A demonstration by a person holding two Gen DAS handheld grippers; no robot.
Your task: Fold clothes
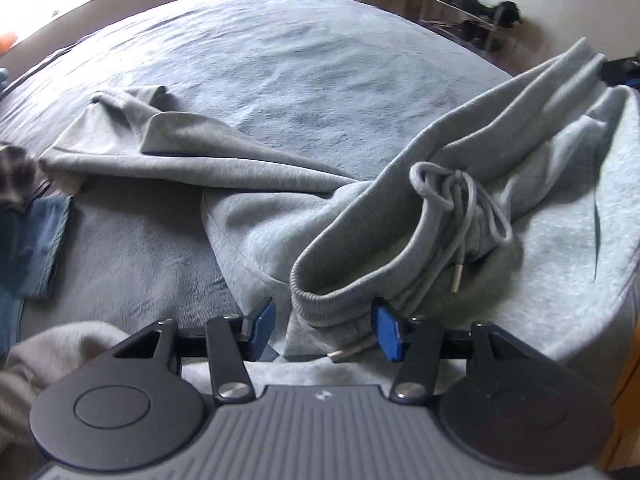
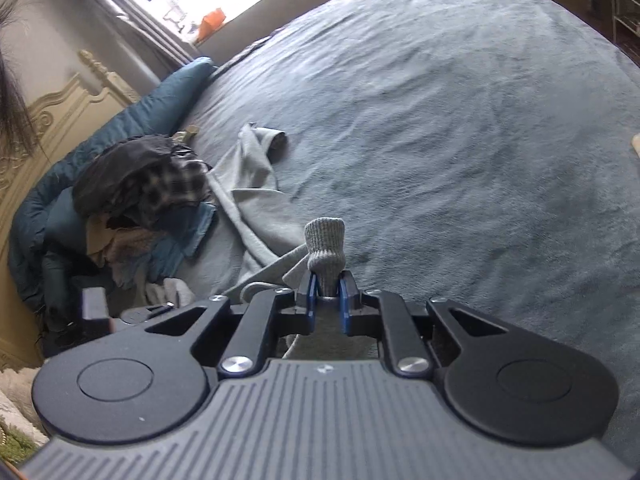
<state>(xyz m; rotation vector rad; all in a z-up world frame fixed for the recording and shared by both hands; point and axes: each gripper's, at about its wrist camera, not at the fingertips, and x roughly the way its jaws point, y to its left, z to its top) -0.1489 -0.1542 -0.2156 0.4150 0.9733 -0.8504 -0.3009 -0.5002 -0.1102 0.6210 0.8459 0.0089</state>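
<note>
Grey sweatpants [image 1: 248,184] lie crumpled on the blue-grey bed cover [image 1: 280,52], one leg trailing off to the left. Their ribbed waistband [image 1: 320,304] and knotted drawstring [image 1: 460,200] sit just ahead of my left gripper [image 1: 324,328]. That gripper is open, the waistband edge lying between its blue pads [image 1: 386,332] without being pinched. A stretch of the waistband runs up to the right, lifted. In the right wrist view my right gripper [image 2: 327,296] is shut on a folded bit of ribbed waistband [image 2: 325,242], which sticks up above its fingers.
A heap of dark and plaid clothes [image 2: 140,188] and folded jeans [image 1: 36,240] sit at the bed's left side by a teal pillow [image 2: 120,120] and a cream headboard [image 2: 60,108]. Another pale garment [image 1: 60,348] lies near my left gripper. A shoe rack [image 1: 472,16] stands beyond the bed.
</note>
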